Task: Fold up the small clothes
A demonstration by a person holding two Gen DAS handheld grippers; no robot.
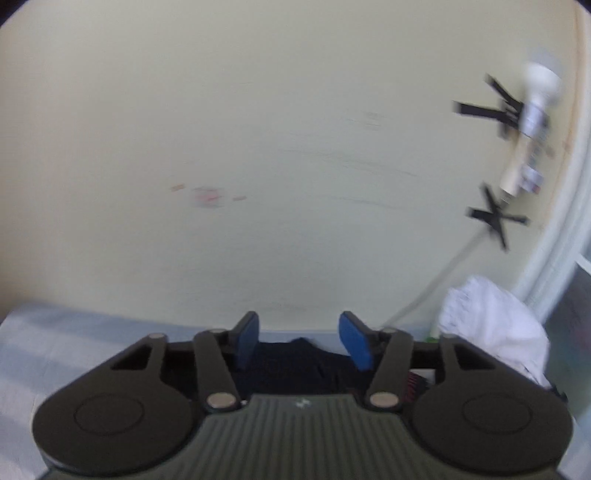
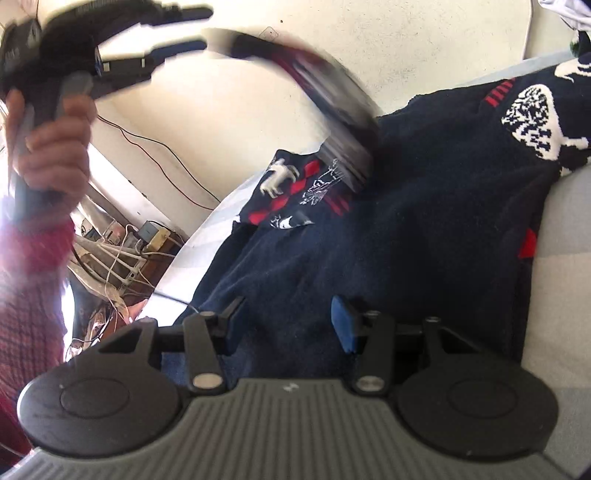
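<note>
Nearest you, your right gripper (image 2: 291, 326) rests low over the dark navy knitted sweater with red and white patterns (image 2: 369, 240), its blue-padded jaws standing apart with cloth lying between them; whether the pads actually pinch the knit you cannot tell from here. The sweater is spread across the pale grey bed sheet (image 2: 561, 236), which is where the task's garment sits. Further off, your left gripper (image 2: 184, 31), held high in your left hand (image 2: 51, 147), has its jaws parted and empty, while a blurred sleeve or flap of the sweater (image 2: 314, 92) arcs through the air just beyond it. I judge the fold to be only begun: the body lies mostly open and unsquared. Count one navy sweater, two grippers, and one crumpled white cloth bundle (image 1: 491, 328) far back by the cream wall (image 1: 258, 147).
</note>
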